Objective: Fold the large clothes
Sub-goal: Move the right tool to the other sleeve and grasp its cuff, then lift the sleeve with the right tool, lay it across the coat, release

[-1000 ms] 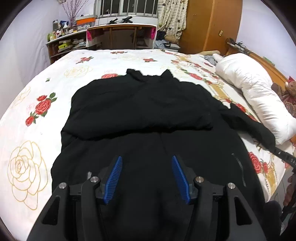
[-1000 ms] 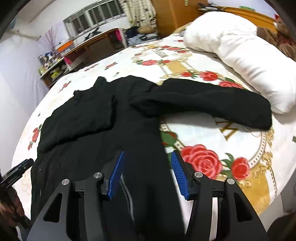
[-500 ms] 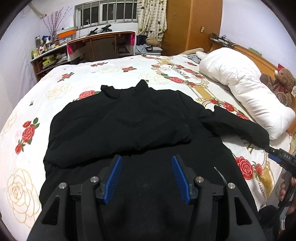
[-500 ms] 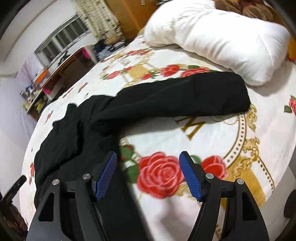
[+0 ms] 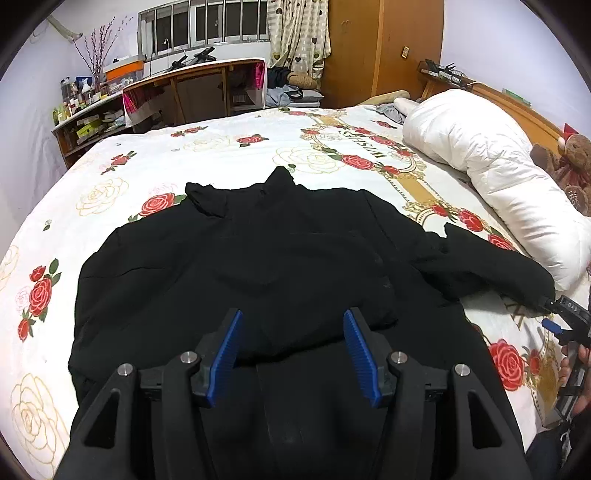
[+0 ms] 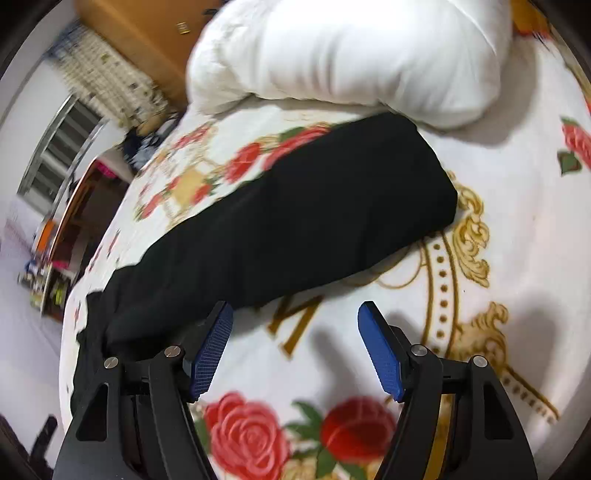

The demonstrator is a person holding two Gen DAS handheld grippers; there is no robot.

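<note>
sleeve (image 6: 295, 206): lies just beyond right tool (image 6: 295, 350), long axis near-left to far-right
right tool: wide, empty
nearer: right hand

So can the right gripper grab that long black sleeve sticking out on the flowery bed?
Probably yes: the right gripper is open, with only bare flowery bedsheet between it and the long black sleeve.

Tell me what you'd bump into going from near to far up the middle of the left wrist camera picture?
Left gripper → black jacket → flowery bedsheet → wooden desk → barred window.
</note>
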